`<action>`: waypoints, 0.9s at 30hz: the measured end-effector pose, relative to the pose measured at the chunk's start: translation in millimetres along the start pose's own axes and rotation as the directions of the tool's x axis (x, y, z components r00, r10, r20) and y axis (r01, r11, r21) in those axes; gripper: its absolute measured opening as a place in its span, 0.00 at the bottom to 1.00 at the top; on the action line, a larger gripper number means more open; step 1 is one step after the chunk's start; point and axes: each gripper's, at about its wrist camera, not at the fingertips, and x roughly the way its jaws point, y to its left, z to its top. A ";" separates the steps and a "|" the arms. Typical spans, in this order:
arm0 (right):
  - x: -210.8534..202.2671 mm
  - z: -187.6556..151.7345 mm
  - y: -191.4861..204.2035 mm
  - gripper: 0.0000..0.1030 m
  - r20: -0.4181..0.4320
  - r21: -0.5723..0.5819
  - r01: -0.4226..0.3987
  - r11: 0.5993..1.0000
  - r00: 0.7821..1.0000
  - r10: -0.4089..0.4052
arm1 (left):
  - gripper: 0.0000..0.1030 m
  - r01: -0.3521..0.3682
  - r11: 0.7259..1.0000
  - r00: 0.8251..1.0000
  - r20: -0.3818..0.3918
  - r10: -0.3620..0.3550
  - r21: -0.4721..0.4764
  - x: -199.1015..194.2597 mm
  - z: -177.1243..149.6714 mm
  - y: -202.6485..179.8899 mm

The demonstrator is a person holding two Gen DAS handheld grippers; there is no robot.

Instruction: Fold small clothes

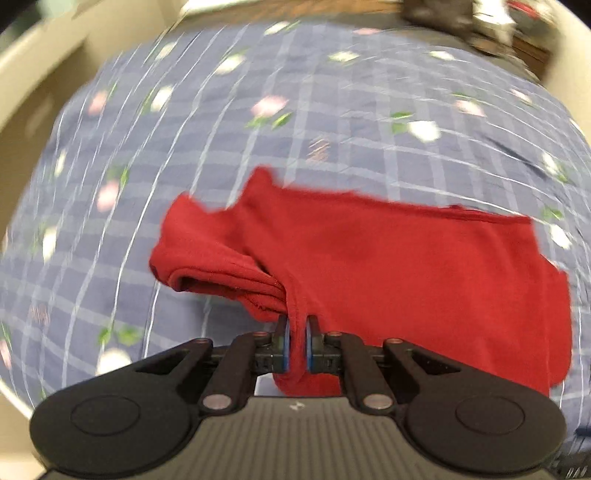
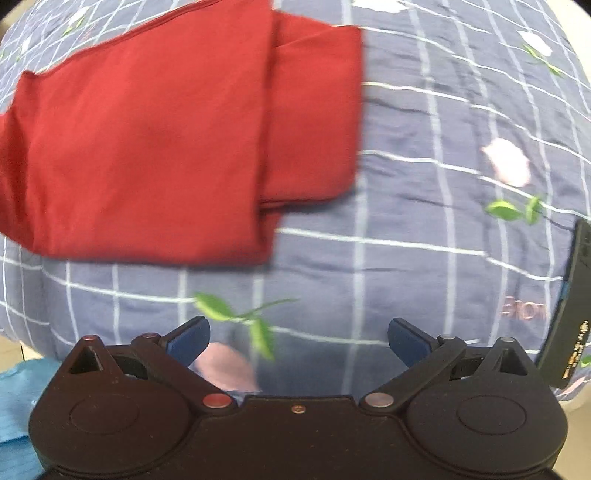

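A small red garment [image 1: 388,266] lies on a blue checked bedsheet with flowers [image 1: 295,110]. My left gripper [image 1: 298,338] is shut on a bunched edge of the red garment, lifting a fold at its near left. In the right wrist view the same red garment [image 2: 147,140] lies partly folded at the upper left, with a layered flap on its right side. My right gripper [image 2: 299,338] stands open over bare sheet, below and to the right of the garment, with nothing between its fingers.
A dark flat device [image 2: 569,306] lies at the right edge of the bed. Light blue cloth [image 2: 18,406] shows at the lower left off the bed. Dark blurred clutter [image 1: 461,22] sits beyond the bed's far edge. The bedsheet [image 2: 424,184] spreads to the right.
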 end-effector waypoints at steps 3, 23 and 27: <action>-0.9 7.7 -17.1 1.00 0.006 -0.010 0.000 1.000 1.000 0.000 | 0.07 0.002 0.991 0.998 0.065 -0.011 0.133 -20.0 2.9 -50.8; 16.4 -26.9 -153.6 1.00 -0.069 0.041 0.050 0.998 0.997 -0.047 | 0.08 0.238 0.894 0.970 -0.144 -0.197 0.380 -13.3 -69.6 -222.5; 24.3 -44.4 -155.0 1.00 -0.050 0.015 0.036 0.999 0.998 -0.035 | 0.52 0.233 0.913 0.970 -0.144 -0.195 0.336 -15.6 -68.4 -212.5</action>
